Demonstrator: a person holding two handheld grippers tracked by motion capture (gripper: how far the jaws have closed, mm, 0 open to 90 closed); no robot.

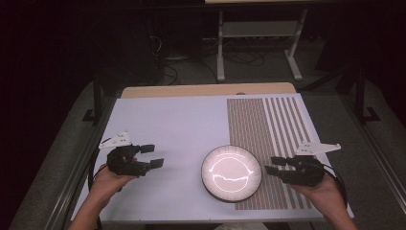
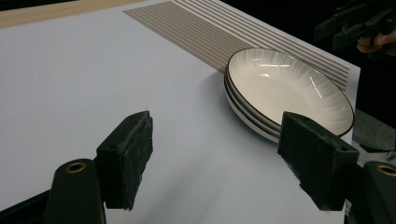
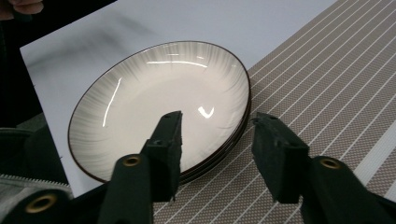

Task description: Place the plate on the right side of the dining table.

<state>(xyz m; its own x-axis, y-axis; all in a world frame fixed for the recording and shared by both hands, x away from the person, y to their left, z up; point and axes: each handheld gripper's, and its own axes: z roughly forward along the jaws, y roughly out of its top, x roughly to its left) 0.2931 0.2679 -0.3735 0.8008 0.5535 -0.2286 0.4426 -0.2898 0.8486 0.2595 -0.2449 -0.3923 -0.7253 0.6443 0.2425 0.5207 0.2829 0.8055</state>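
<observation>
A stack of shallow white plates point(image 1: 231, 172) with dark rims sits at the front of the table, partly on the striped mat. In the right gripper view, my right gripper point(image 3: 217, 135) straddles the stack's point(image 3: 159, 98) near rim, one jaw over the bowl and the other over the mat. The pads stand apart from the rim, so it is open. From above, the right gripper point(image 1: 269, 165) points left at the plates' right edge. My left gripper point(image 1: 155, 155) hovers open, left of the plates, over bare white surface. Between its wide jaws point(image 2: 219, 154) there is nothing, and the plates point(image 2: 285, 79) lie ahead.
A white sheet point(image 1: 167, 124) covers the tabletop, and a brown striped mat point(image 1: 268, 120) covers its right part. A wooden table edge point(image 1: 206, 90) runs along the back. Beyond it are dark floor, cables and a white frame's legs point(image 1: 220, 52). The right gripper point(image 2: 355, 23) shows far off in the left gripper view.
</observation>
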